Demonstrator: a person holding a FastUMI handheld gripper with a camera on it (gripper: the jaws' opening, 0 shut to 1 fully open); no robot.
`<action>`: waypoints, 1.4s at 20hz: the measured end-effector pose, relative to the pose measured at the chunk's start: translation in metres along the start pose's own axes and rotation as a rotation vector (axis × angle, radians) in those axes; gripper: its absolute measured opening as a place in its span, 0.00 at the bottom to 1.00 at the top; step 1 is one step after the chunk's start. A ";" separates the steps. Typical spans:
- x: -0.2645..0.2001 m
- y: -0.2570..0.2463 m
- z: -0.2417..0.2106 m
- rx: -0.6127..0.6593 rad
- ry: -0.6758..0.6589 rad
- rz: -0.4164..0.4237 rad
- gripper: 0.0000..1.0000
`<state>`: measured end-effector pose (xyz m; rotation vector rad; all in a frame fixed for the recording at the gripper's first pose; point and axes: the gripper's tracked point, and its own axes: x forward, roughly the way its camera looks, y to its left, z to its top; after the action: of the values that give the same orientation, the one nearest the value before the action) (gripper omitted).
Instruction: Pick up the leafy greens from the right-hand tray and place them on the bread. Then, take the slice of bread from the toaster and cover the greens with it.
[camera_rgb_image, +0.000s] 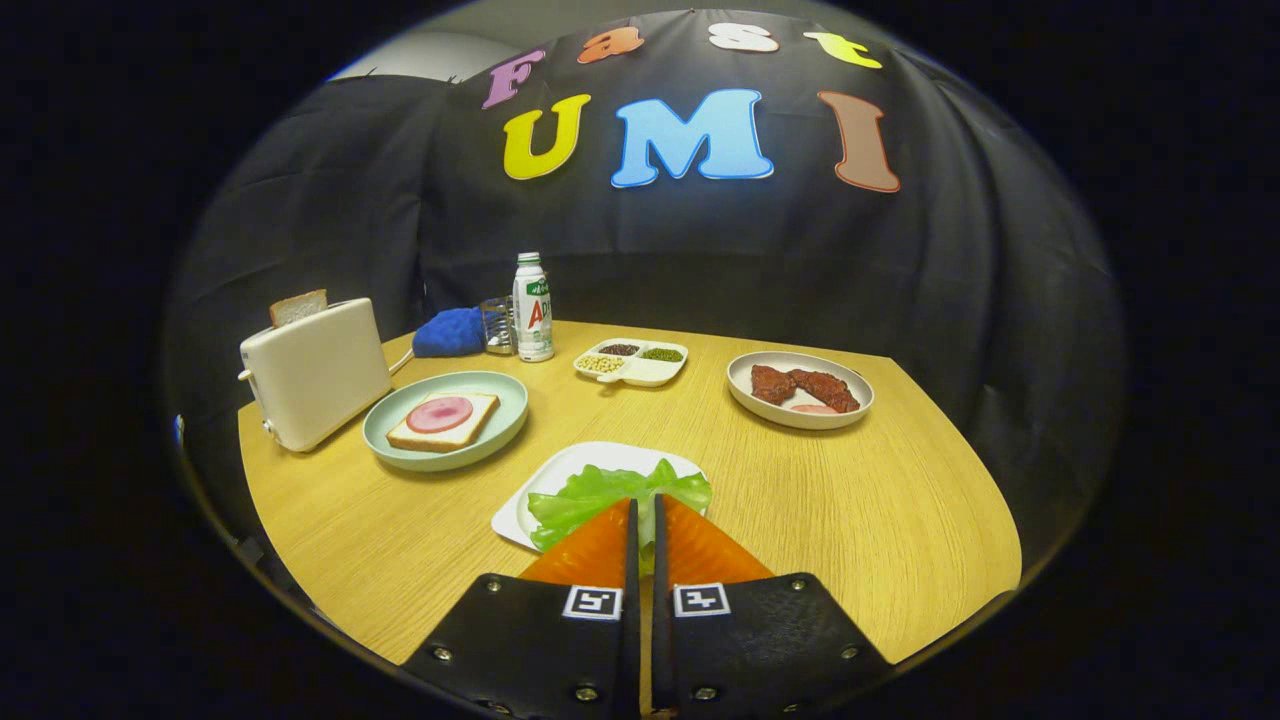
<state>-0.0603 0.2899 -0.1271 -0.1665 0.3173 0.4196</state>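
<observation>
The leafy greens (600, 492) lie on a white tray (560, 475) near the table's front, just beyond my fingertips, which hide their near edge. My gripper (643, 505) is shut, with only a thin slit between the fingers and nothing gripped. It hovers above the table, short of the tray. To the left, a slice of bread topped with a pink round of ham (442, 418) rests on a pale green plate (500, 430). Further left stands a cream toaster (315, 372) with a second bread slice (298, 306) sticking up from its slot.
A plate of brown meat slices (800, 388) sits at the right. A small divided dish of beans (632, 361), a white bottle (532, 306), a glass (497, 325) and a blue cloth (449, 332) line the back. Bare wood lies between the trays.
</observation>
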 end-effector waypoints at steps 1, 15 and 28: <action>-0.002 0.000 0.004 0.004 -0.006 0.002 0.05; -0.022 0.032 0.065 -0.082 -0.082 0.028 0.05; -0.014 0.072 0.095 -0.137 -0.104 0.086 0.05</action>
<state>-0.0778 0.3708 -0.0400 -0.2646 0.1933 0.5340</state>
